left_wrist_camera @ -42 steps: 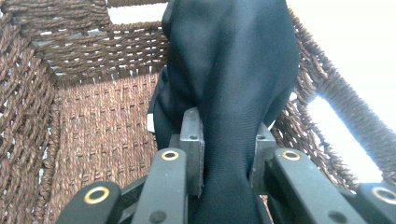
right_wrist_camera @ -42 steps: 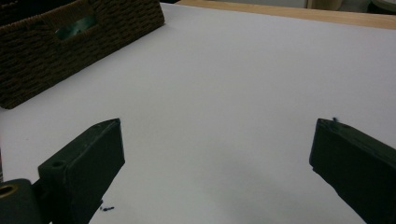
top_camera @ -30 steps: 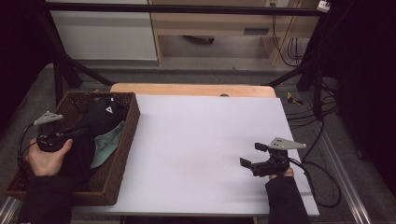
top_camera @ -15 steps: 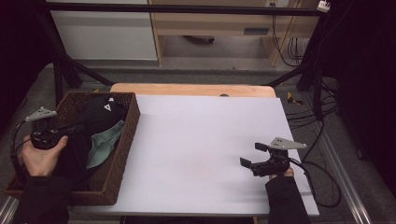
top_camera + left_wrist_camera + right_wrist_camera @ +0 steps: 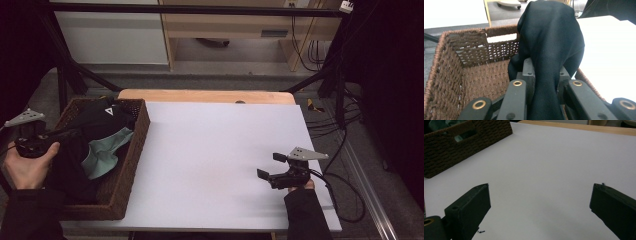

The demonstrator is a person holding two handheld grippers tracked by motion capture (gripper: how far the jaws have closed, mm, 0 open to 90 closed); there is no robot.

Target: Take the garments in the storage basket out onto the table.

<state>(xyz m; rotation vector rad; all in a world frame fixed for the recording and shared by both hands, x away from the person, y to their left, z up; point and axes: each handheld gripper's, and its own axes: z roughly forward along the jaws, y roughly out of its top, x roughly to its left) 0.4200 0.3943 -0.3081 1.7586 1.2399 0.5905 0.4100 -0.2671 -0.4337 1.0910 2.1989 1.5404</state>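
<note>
We see the left gripper [image 5: 50, 136] clamped on a black garment [image 5: 551, 45], lifting it over the wicker basket [image 5: 127, 175] at the desk's left edge, a teal cloth [image 5: 102, 152] inside. The right gripper [image 5: 270, 166] rests near the desk's front right corner, jaws apart, nothing between them.

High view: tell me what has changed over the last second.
The left hand-held gripper, shut on the black garment, has drawn back toward the left edge and lifted, pulling the cloth up out of the wicker basket. The right hand-held gripper stayed open over the white table; the teal cloth stayed in the basket.
</note>
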